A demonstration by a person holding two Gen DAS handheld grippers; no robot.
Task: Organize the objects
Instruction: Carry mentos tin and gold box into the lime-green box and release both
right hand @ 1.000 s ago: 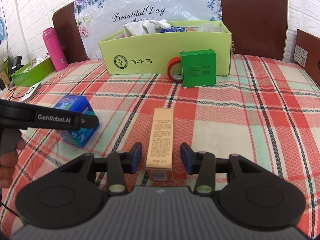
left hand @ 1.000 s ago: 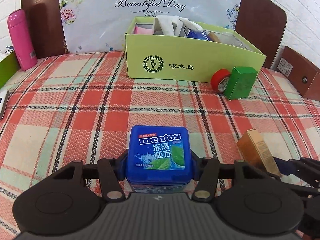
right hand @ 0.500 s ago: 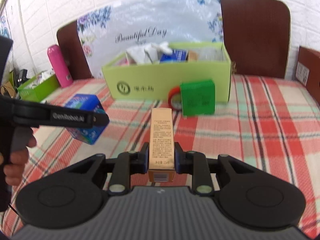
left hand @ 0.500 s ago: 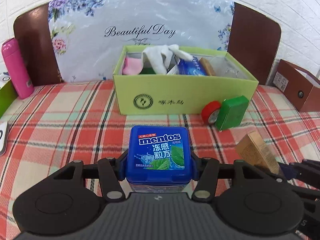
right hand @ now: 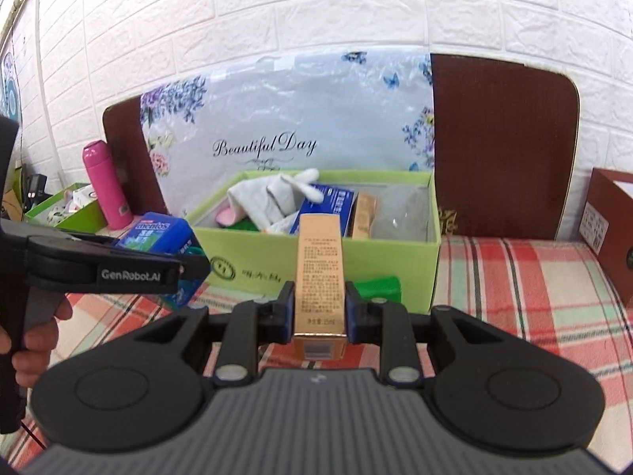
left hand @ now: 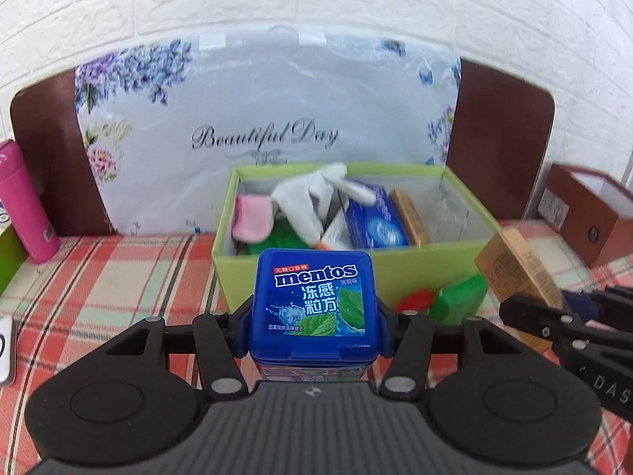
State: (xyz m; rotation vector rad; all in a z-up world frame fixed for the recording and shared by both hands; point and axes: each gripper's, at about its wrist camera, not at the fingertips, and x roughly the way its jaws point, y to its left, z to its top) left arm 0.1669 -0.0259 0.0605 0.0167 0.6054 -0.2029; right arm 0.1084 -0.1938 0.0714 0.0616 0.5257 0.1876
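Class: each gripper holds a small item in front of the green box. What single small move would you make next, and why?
Probably carry both forward over the green box rim. The left gripper is shut on the mentos box, the right gripper on the gold carton; both are raised just short of the box's front wall, and the open top shows free room at its right end.

Black tongs [right hand: 319,310], blue pads [right hand: 287,308], white "GenRobot.AI" lettering, silver screws, bare fingers [right hand: 37,342].

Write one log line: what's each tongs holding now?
left tongs: shut on blue Mentos tub | right tongs: shut on gold carton | both near green box
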